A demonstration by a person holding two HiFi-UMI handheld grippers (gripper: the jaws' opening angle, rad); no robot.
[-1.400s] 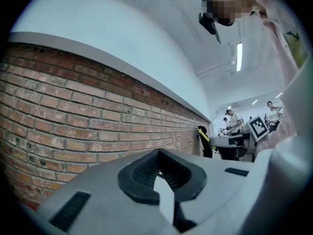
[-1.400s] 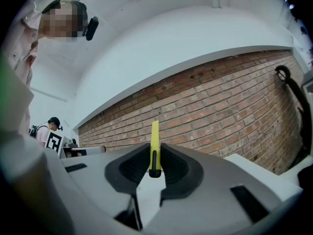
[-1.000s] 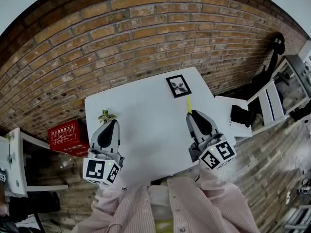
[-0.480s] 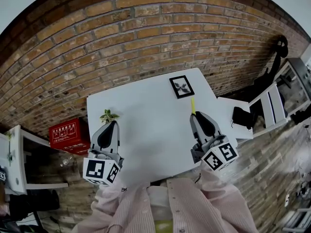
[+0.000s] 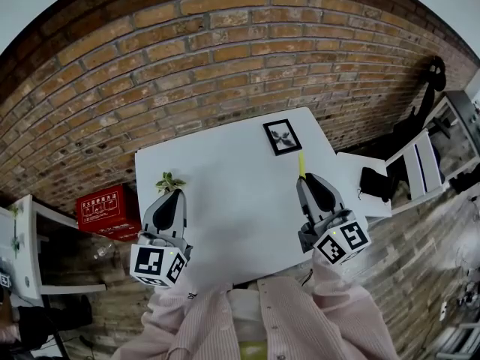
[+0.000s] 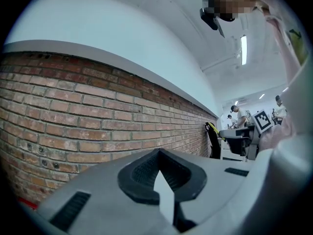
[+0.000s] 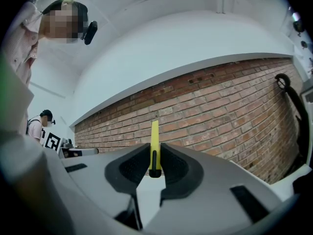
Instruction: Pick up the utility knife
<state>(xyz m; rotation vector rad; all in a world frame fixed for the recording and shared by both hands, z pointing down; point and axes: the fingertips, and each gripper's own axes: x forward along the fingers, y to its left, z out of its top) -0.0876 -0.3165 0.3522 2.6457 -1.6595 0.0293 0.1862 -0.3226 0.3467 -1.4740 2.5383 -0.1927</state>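
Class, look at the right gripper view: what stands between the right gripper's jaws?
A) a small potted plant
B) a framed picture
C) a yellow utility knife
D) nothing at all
C: in the right gripper view, the right gripper has its jaws closed on the yellow utility knife, whose body sticks out ahead of them towards the brick wall.

The table (image 5: pixel 225 178) and the right hand-held gripper (image 5: pixel 304 178) with the utility knife (image 5: pixel 301 163) now sit slightly further right.

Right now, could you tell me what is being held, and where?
The right gripper clamps the utility knife at its black end; the left gripper holds nothing.
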